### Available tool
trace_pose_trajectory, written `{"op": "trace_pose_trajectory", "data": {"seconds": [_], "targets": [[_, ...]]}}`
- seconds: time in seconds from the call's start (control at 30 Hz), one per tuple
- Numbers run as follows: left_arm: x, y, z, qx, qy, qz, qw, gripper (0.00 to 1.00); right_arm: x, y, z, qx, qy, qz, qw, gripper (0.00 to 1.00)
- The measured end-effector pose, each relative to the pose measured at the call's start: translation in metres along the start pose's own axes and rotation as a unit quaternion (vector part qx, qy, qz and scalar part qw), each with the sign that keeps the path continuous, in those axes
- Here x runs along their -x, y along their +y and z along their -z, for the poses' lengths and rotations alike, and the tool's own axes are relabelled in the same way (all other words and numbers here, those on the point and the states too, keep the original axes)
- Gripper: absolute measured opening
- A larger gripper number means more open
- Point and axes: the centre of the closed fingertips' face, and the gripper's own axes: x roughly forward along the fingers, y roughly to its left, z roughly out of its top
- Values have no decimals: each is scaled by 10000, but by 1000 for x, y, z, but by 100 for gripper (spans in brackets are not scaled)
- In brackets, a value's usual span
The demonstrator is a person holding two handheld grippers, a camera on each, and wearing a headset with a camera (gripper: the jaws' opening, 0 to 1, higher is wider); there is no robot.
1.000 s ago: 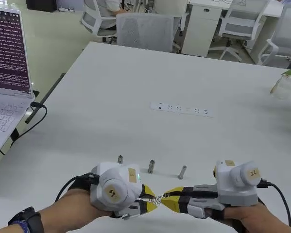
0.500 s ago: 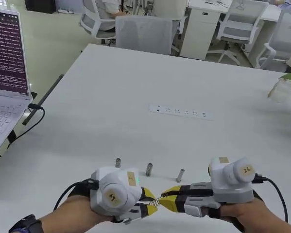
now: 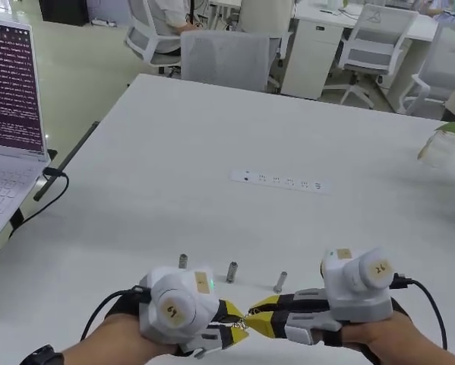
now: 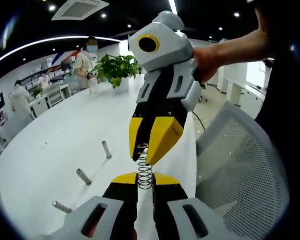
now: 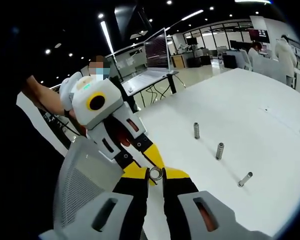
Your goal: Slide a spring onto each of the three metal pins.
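Note:
A small steel spring (image 3: 244, 322) spans the tips of both grippers near the table's front edge. My left gripper (image 3: 237, 327) points right and my right gripper (image 3: 252, 320) points left, tip to tip. In the left gripper view the spring (image 4: 145, 168) rises from my left gripper (image 4: 145, 180) into the yellow jaws of the right gripper (image 4: 145, 152). In the right gripper view its round end (image 5: 156, 173) sits in my right gripper (image 5: 156, 176). Just beyond stand three pins (image 3: 183, 261) (image 3: 232, 271) (image 3: 279, 281) in a row; the middle pin (image 4: 83, 176) looks ribbed like a coil.
An open laptop (image 3: 11, 114) with a black cable (image 3: 52, 186) stands at the left edge. A white power strip (image 3: 282, 182) lies mid-table, a glass vase with a plant (image 3: 440, 148) at the right. Office chairs (image 3: 231, 57) stand beyond the far edge.
The two grippers' tips have drawn slightly closer together over the spring. The head camera has tilted, so the whole scene sits a little lower.

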Motion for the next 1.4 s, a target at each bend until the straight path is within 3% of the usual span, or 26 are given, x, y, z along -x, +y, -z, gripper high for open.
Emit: {"op": "trace_pose_trajectory", "data": {"seconds": [0.2,0.33,0.63,0.87,1.0,1.2,1.4], "targets": [[0,1,-5,53,-111,-9,9999,2,4,2,-4,269,162,-28,9995,8],[0,0,-10,69,-213,1,9997,2,8,2,-5,624,405,-40,9972,9],[-4,-1,-27,76,-422,7,9991,2,23,-2,-10,987,667,-86,9928,13],[-10,-2,-44,17,-588,27,9983,2,37,-3,-14,1290,919,-106,9873,19],[-13,-4,-53,-3,-680,58,9977,2,45,-6,-12,1501,1157,-124,9818,21],[-17,-6,-60,-69,-712,106,9974,2,52,-9,-11,1597,1348,-144,9778,22],[-20,-7,-65,-127,-726,149,9972,2,58,-10,-9,1812,1594,-217,9702,22]]}}
